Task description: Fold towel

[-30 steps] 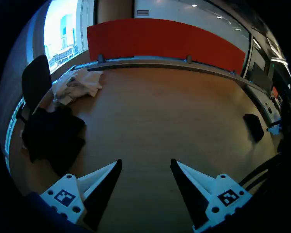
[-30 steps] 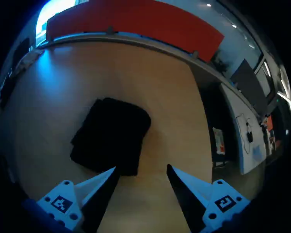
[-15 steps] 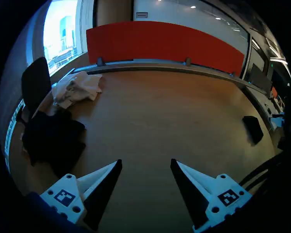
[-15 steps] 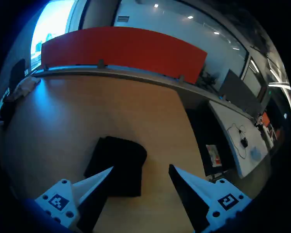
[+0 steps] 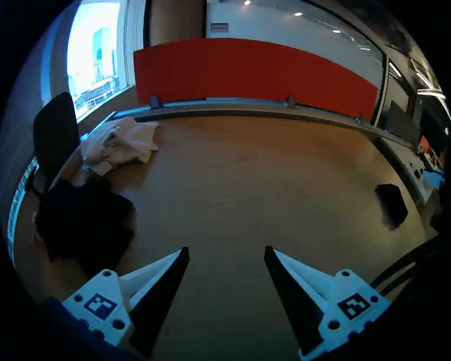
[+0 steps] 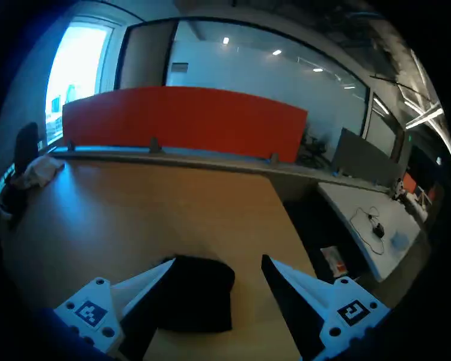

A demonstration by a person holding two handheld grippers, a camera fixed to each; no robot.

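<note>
black towel (image 6: 201, 295) partly hidden, behind right claw (image 6: 218, 259)

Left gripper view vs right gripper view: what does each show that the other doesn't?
Left gripper view: the left gripper, open, and a crumpled dark pile. Right gripper view: the right gripper, open, and a white side desk with cables. Both: wooden table, red partition, folded dark towel, light crumpled cloth.

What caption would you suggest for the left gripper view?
Open left gripper over a wooden table, with a dark cloth heap and a pale cloth pile beyond.
</note>
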